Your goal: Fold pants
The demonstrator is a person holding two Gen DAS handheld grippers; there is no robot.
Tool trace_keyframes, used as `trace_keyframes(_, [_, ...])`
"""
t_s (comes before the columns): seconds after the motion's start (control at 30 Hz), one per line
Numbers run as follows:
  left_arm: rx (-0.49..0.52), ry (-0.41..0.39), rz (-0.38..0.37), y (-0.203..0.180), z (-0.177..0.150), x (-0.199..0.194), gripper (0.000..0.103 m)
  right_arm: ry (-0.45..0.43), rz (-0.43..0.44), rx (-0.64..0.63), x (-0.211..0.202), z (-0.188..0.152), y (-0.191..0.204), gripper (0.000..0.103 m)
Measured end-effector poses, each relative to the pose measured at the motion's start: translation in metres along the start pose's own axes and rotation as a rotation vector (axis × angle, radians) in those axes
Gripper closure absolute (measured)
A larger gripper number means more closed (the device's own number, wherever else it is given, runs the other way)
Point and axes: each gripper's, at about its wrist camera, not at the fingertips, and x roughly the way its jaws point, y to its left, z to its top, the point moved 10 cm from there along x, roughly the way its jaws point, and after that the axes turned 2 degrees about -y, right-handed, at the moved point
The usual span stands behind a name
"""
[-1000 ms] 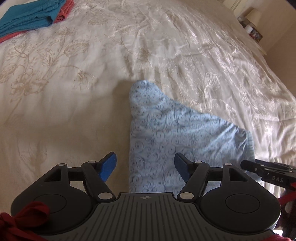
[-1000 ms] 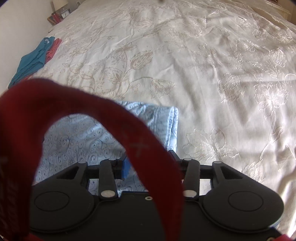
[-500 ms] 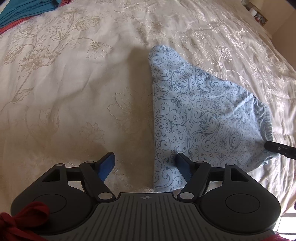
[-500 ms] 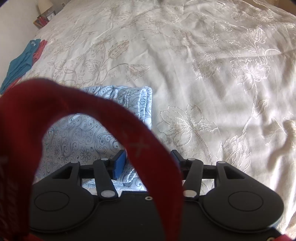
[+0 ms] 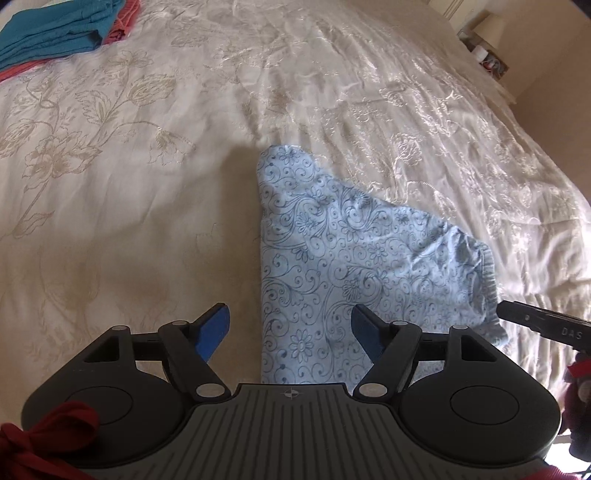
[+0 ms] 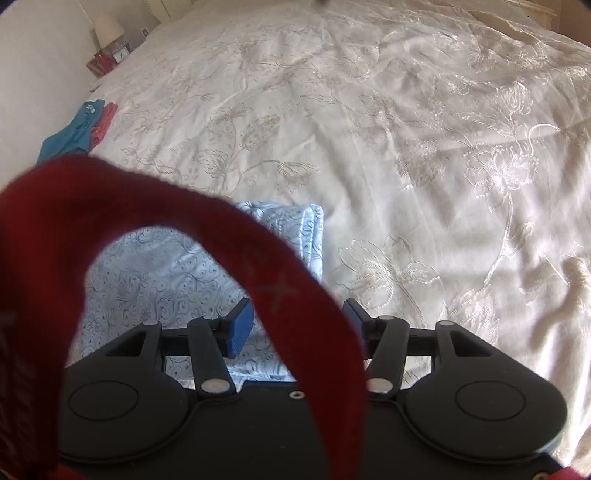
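Lying folded into a rough triangle on the cream embroidered bedspread (image 5: 147,155), the pale blue swirl-print pants (image 5: 351,266) filled the lower centre of the left wrist view, their narrow tip pointing toward the upper middle and the gathered waistband bunched at the right edge of the cloth. Half a second before, the same view sat lower and closer over the fabric; now it had pulled back, so the pants looked smaller and more bedspread showed above them.

The left gripper (image 5: 290,326) hung over the near edge of the pants with its blue pads wide apart and nothing between them; the left pad was over bare bedspread, the right pad over the fabric. At the lower right of that frame, a black finger of the right gripper (image 5: 539,323) lay just beside the waistband.

From the right wrist view, the pants (image 6: 159,266) lay at the lower left, their folded edge running down the centre. The right gripper (image 6: 297,325) stood open and empty, one pad above cloth, the other above bedspread; its gap was a little wider than before. A red strap (image 6: 236,266) looped across the lens and hid much of the gap.

Teal and coral clothes (image 5: 55,33) were stacked at the upper left, and a lamp (image 6: 107,26) stood by the bed's far corner.
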Motion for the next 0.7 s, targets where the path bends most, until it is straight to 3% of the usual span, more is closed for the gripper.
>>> trace_keyframes(0.23, [0.003,0.023,0.004,0.001,0.006,0.026,0.031,0.041,0.058,0.027,0.026,0.004,0.003,0.042])
trace_keyframes(0.47, [-0.012,0.074,-0.048,-0.001,0.012,0.054,0.03,0.103,0.111,0.095,0.05,-0.003,-0.006,0.042])
trace_keyframes(0.6, [-0.007,0.103,-0.077,-0.006,0.016,0.072,0.014,0.126,0.165,0.136,0.063,-0.001,-0.009,0.039])
trace_keyframes(0.7, [0.007,0.124,-0.095,-0.012,0.017,0.081,0.001,0.141,0.213,0.157,0.072,0.003,-0.006,0.031])
